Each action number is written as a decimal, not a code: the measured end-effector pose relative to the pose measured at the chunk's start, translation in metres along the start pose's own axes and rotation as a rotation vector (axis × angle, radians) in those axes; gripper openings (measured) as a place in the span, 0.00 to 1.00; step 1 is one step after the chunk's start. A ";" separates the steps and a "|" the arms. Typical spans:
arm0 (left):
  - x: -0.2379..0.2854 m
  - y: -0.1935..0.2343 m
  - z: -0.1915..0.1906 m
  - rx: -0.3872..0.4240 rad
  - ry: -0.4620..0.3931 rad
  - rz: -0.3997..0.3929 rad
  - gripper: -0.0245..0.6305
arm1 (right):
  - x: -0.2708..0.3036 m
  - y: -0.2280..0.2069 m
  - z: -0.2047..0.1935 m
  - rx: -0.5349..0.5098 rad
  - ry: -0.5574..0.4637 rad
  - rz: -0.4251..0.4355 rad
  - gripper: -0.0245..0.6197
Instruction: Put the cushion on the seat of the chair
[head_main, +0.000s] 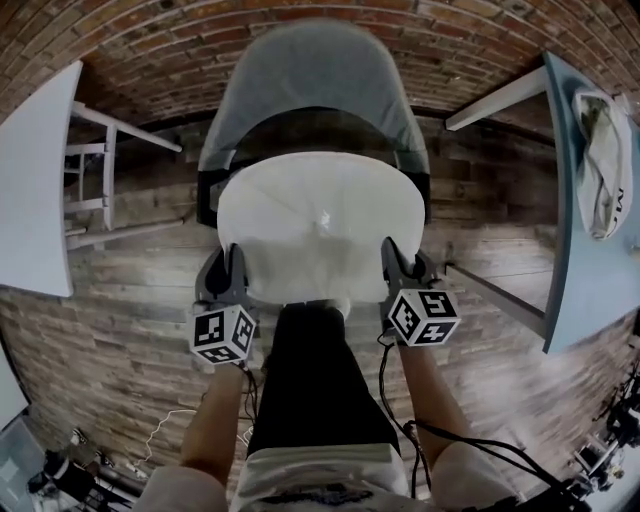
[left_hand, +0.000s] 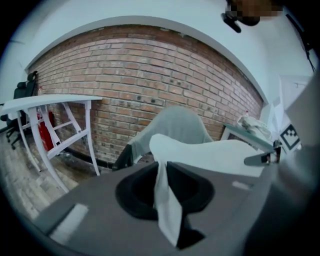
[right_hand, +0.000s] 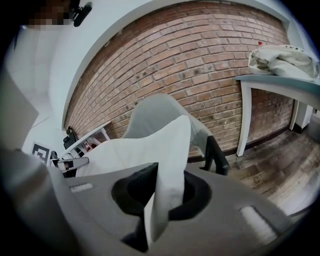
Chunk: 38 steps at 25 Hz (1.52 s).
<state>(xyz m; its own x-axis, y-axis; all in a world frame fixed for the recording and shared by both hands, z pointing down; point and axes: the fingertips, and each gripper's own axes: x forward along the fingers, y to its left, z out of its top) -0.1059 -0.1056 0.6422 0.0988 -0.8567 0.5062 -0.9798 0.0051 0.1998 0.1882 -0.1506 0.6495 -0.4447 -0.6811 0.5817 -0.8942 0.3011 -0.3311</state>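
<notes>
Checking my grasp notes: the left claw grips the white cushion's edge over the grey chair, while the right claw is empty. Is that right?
No. The right claw is not empty: the right gripper view shows it also shut on the cushion, at its edge. The left claw does grip the white cushion over the grey chair.

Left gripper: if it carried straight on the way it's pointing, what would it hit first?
Likely the grey chair, backrest or seat; depth is unclear. The left gripper holds the white cushion.
</notes>
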 end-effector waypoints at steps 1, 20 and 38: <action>0.007 0.002 -0.005 -0.003 0.004 0.001 0.11 | 0.007 -0.003 -0.004 0.001 0.004 -0.003 0.11; 0.095 0.040 -0.098 -0.002 0.099 0.000 0.11 | 0.103 -0.043 -0.084 0.017 0.103 -0.037 0.12; 0.124 0.071 -0.154 0.018 0.187 0.084 0.11 | 0.148 -0.064 -0.135 -0.052 0.176 -0.095 0.13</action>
<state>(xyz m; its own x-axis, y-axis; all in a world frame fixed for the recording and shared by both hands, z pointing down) -0.1366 -0.1321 0.8479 0.0454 -0.7431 0.6676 -0.9888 0.0616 0.1358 0.1729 -0.1800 0.8572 -0.3564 -0.5826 0.7305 -0.9319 0.2782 -0.2328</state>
